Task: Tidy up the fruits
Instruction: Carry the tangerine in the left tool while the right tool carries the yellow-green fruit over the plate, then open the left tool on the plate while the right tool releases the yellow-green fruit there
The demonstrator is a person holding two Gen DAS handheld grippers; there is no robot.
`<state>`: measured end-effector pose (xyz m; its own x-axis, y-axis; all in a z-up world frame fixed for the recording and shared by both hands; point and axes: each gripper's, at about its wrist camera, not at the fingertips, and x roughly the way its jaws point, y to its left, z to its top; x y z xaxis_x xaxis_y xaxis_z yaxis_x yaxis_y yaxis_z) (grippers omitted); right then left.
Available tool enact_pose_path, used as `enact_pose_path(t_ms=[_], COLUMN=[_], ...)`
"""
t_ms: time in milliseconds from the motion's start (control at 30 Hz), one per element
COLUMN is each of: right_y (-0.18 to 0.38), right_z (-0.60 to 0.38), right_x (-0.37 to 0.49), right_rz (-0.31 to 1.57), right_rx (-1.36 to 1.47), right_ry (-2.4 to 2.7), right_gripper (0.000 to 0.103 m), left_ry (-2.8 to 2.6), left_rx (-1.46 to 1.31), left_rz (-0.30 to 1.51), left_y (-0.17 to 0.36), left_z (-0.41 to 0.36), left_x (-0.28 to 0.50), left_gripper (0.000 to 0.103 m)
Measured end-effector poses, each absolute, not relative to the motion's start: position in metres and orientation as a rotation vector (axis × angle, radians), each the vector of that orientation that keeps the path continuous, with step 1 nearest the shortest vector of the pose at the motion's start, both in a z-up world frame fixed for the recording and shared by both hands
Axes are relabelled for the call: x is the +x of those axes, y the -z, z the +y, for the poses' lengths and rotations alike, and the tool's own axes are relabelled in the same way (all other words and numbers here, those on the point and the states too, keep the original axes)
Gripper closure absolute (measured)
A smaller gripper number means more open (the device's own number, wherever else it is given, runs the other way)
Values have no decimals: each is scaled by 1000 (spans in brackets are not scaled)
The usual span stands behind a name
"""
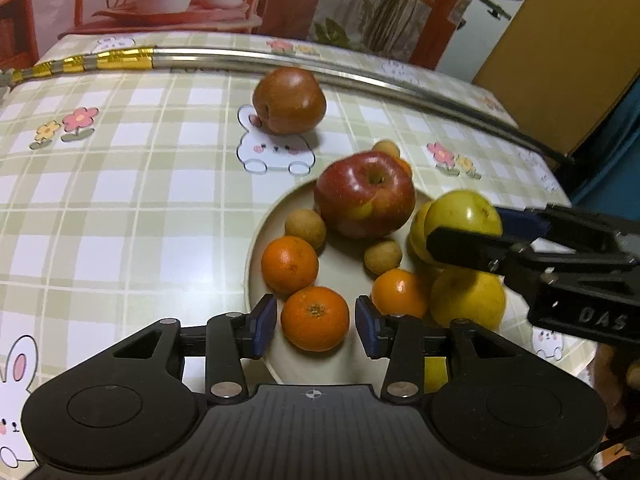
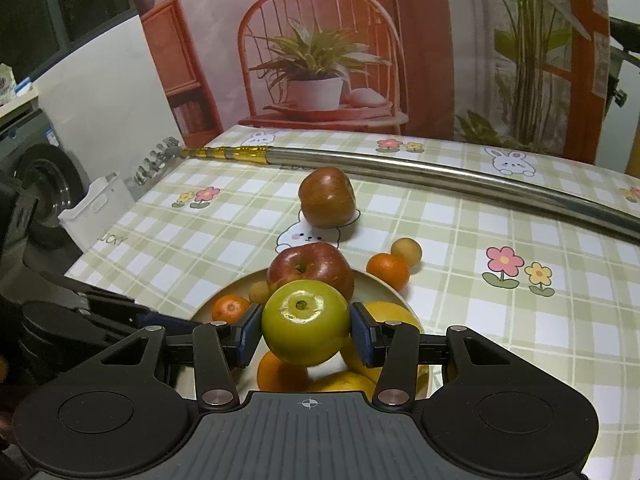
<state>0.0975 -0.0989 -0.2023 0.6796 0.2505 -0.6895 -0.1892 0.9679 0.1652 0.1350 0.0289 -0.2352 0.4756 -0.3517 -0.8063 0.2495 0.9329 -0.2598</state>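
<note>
Nearest the left wrist camera: the left gripper [image 1: 316, 326] hangs low over the near edge of the plate, its blue pads spread wide on either side of an orange [image 1: 315, 318], with a gap showing on both sides.
Right claw: the right gripper [image 2: 306, 334] is clamped on a green apple [image 2: 306, 328], both pads pressed against its flanks, stem hollow facing the camera; from the left wrist view the same apple [image 1: 462, 216] sits between black fingers coming in from the right, over the plate's right side.
Plate: a cream round plate [image 1: 280, 208] rests on the checked tablecloth [image 1: 120, 200] and bears most of the fruit.
On the plate, near part: two more oranges [image 1: 289, 265] [image 1: 400, 293] and a yellow fruit [image 1: 468, 300] just beside the right-hand orange.
On the plate, middle: two small brown round fruits [image 1: 305, 228] [image 1: 383, 256] lie either side of a red apple [image 1: 364, 194], which sits at the far part of the plate.
Just past the plate: one orange [image 2: 388, 272] and one small brown fruit [image 2: 406, 252] lie on the cloth, close together, off the rim.
Farther out: a dark red-brown apple [image 1: 289, 100] stands alone on a printed rabbit, well apart from the plate.
Far edge: a metal pole [image 2: 440, 172] with a gold-wrapped end lies across the table.
Behind: a backdrop [image 2: 320, 60] printed with a chair and potted plant.
</note>
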Motion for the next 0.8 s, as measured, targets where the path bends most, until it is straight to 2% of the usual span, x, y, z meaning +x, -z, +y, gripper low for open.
enact_pose_path(t_ms=[100,200,367,700,800], right_y=[200,198,204,223,226], right_z=[-96,-91,-74,-45,-42], right_x=[95,92,88,88,88], right_rz=[787,796,836,962,992], right_rx=[86,100,97,84,73], right_ry=[-254,-270,-317,-356,-352], right_gripper=[60,60,60,60,60], left_ry=[359,319,256,199,195], left_rx=[-135,-156,-157,-159,-161], left_rz=[969,932,886,858,851], left_y=[222,212,199,193,192], left_z=[37,48,67,90,91], left_x=[129,123,112,95,93], left_gripper=[56,49,46,35,34])
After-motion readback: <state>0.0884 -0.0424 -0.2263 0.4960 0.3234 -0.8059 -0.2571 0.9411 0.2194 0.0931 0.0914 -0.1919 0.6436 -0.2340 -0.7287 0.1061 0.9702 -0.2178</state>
